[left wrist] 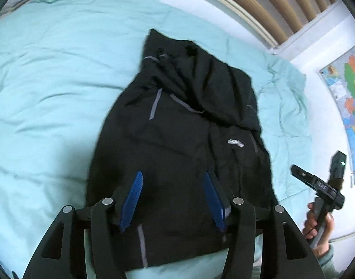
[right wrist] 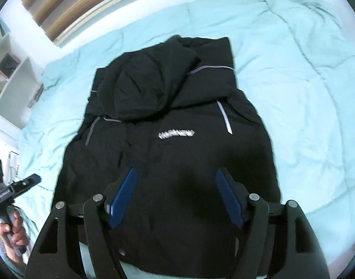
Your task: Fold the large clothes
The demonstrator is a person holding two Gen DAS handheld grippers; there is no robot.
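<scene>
From the left wrist camera, a black jacket [left wrist: 177, 144] lies on a pale turquoise duvet [left wrist: 49, 93], its hood bunched toward the far end and thin grey stripes running down the chest, with a small white logo on one side. The left gripper [left wrist: 175, 200] hangs just above the jacket's near hem, its blue-padded fingers [left wrist: 133, 200] spread apart with nothing between them. To the right, a hand [left wrist: 319, 225] holds the handle of the other tool. Beyond the bed stand a slatted wooden headboard [left wrist: 270, 4] and a white wall bearing a coloured map [left wrist: 349, 107].

From the right wrist camera, the same jacket [right wrist: 168, 139] fills the middle of the duvet [right wrist: 305, 81], white lettering across its chest. The right gripper [right wrist: 177, 197] sits over the lower part, fingers wide apart and empty. A white shelf unit [right wrist: 12, 88] stands at the left.
</scene>
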